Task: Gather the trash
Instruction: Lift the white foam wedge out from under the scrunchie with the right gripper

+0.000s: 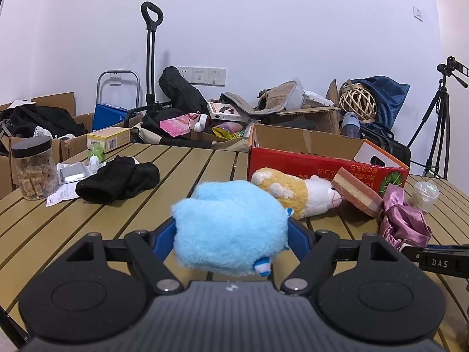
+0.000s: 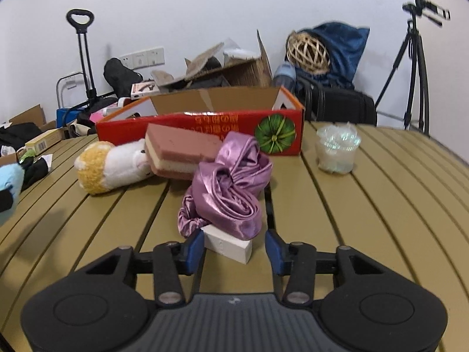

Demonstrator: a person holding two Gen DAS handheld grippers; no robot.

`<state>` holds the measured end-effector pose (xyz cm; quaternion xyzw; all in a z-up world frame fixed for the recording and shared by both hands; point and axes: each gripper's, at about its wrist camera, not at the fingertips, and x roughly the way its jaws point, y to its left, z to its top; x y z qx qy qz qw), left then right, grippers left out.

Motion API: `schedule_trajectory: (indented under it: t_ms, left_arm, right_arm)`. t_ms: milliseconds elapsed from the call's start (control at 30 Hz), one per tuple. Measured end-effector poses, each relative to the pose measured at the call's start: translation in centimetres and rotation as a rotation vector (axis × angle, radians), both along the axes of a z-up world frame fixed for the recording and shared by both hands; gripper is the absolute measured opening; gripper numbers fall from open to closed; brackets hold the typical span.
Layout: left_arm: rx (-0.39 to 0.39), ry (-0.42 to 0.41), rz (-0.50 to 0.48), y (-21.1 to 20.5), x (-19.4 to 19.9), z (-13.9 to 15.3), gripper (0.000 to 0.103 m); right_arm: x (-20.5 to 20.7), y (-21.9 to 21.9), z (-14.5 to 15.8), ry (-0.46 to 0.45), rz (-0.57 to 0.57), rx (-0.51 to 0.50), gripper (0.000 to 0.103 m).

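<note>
My left gripper [image 1: 231, 234] is shut on a fluffy light-blue plush toy [image 1: 231, 226], held just above the slatted table; the toy also shows at the left edge of the right wrist view [image 2: 8, 182]. My right gripper [image 2: 234, 249] stands open low over the table. A small white block [image 2: 231, 246] lies between its jaws, close to the left pad and clear of the right one. A purple satin cloth [image 2: 231, 184] is draped over the block's far end. A crumpled clear plastic cup [image 2: 337, 149] sits at the right, near the red cardboard box [image 2: 205, 123].
A yellow-and-white plush [image 2: 111, 164] and a pink sponge [image 2: 178, 149] lie against the box. On the left are a black cloth [image 1: 117, 182], a blister pack [image 1: 73, 173], a paper slip [image 1: 63, 195] and a jar [image 1: 33, 170]. Cluttered boxes and a tripod [image 2: 410, 73] stand behind.
</note>
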<state>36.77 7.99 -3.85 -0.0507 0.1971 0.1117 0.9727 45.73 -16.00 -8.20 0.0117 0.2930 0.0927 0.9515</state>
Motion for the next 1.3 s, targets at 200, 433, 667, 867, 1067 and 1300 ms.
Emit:
schedule_trajectory:
  t_ms: [200,433,667,867,1067,1300]
  left_arm:
    - [-0.007,0.000,0.007,0.2,0.0,0.0,0.078]
    - [0.000,-0.005,0.003,0.1,-0.2,0.0,0.078]
    - [-0.001,-0.008,-0.003,0.2,-0.5,0.1,0.078]
    - [-0.006,-0.022,-0.009,0.2,-1.3,0.4,0.078]
    - [-0.015,-0.034,-0.023,-0.3,-2.4,0.6,0.078]
    - [-0.026,-0.030,-0.047,-1.1,-4.1,0.5,0.078]
  right_arm:
    - [0.3,0.1,-0.2,0.020,0.011,0.030,0.020]
    - [-0.8,0.5,-0.1,-0.029,0.028,-0.008,0.014]
    - [-2.6,0.3,0.7,-0.068,0.061,0.007,0.014]
    - [-4.8,-0.4,2.4,-0.131,0.073,0.066,0.014]
    - [-6.9,-1.2,3.6,-0.187,0.060,0.085,0.014]
    - [-9.5,-2.0,4.6,-0.237,0.057,0.094,0.014]
